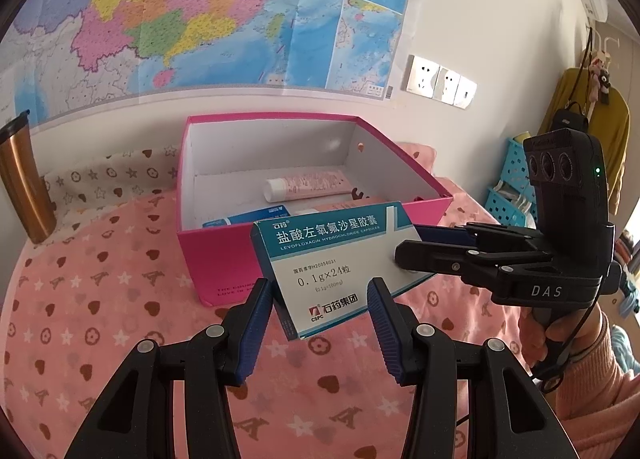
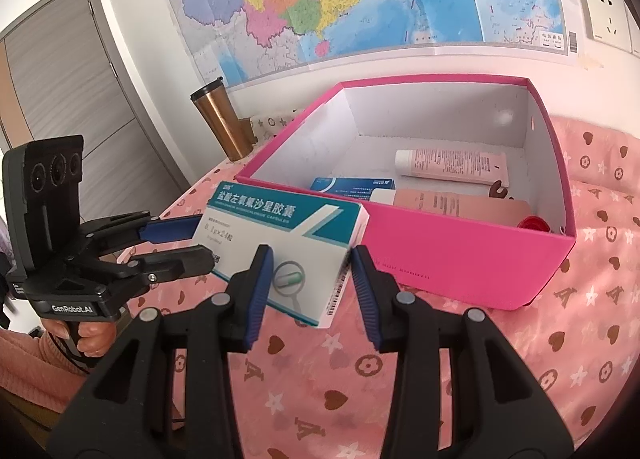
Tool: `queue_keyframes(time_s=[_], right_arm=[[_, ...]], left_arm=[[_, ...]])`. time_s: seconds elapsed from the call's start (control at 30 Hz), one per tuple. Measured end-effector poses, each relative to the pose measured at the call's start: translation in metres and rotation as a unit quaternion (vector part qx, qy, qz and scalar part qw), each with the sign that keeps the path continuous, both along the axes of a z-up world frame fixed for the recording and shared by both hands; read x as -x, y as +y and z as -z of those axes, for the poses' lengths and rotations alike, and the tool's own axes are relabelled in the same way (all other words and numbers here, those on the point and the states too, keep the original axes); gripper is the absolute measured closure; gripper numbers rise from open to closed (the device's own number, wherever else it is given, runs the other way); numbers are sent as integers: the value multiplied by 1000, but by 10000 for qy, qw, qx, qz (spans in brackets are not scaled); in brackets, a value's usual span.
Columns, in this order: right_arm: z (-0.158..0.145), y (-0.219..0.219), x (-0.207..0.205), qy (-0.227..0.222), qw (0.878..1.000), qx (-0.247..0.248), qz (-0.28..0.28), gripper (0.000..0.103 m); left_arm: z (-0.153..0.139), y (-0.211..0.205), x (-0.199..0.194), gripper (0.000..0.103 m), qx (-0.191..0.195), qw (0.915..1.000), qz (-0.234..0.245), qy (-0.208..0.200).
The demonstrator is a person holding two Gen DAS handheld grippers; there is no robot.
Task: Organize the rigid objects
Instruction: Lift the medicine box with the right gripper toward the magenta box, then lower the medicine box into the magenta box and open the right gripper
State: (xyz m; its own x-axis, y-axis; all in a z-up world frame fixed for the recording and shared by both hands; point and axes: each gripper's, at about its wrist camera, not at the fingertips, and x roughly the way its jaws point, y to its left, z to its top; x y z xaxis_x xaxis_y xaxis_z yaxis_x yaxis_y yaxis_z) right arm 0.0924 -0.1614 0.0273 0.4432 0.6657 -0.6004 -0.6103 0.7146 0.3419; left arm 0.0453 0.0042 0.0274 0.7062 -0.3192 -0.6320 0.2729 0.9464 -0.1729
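While both the left gripper (image 1: 320,315) and right gripper (image 2: 310,283) clamp it, the medicine box (image 1: 336,263) tilts, long axis slanting toward the pink box (image 1: 224,259).

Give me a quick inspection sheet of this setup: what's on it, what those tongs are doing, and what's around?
Surface: pink patterned bed cover, soft, not flat.
Job's things: medicine box held in the air before the open pink box; inside it lie a pink tube, a blue carton and a red-capped item.
Clutter: metal cup beside the pink box.
Grippers: left tongs and right tongs both seem closed on the medicine box, at opposite ends.
Cables: black cable hanging under the right tongs' handle.
Surroundings: wall map, sockets, blue baskets, door.
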Motion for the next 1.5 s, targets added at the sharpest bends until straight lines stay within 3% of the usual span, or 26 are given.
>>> queue_keyframes(time_s=[1.5], right_arm=[[-14, 7, -20, -212, 9998, -34, 13, 59]], left_arm=[[-13, 6, -29, 52, -160, 9996, -66, -242]])
